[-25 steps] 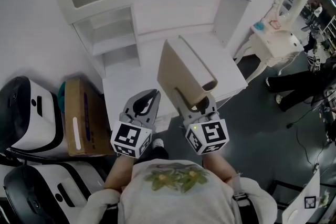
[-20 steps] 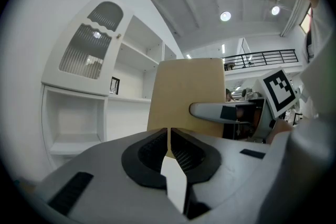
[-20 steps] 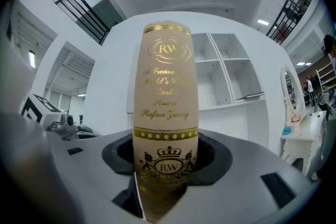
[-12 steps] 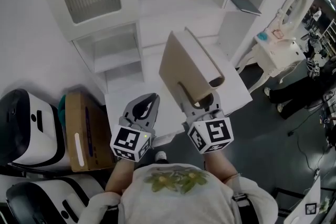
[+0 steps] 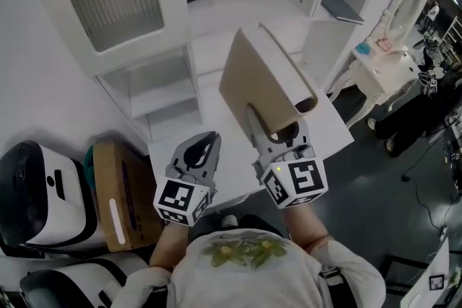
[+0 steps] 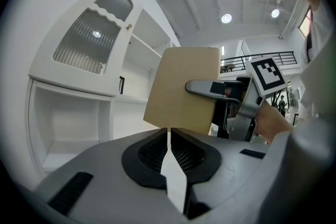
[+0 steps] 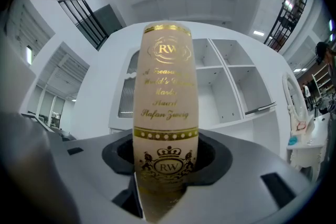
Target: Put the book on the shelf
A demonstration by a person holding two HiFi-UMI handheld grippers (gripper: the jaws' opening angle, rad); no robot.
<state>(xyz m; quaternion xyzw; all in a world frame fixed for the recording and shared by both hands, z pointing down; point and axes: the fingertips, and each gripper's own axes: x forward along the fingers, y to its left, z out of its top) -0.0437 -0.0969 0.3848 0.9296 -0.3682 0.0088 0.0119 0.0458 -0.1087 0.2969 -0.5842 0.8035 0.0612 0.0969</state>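
Right gripper (image 5: 278, 132): jaws clenched on the lower end of the spine of the tan hardcover book with gold lettering (image 5: 256, 79). In the right gripper view the spine (image 7: 164, 113) stands upright between the jaws.

The book is held in the air, leaning away, over the white tabletop (image 5: 234, 162). It is in front of the white open shelf unit (image 5: 155, 94) and apart from it.

Left gripper (image 5: 203, 148): jaws pressed together with nothing between them, beside the book at its left.
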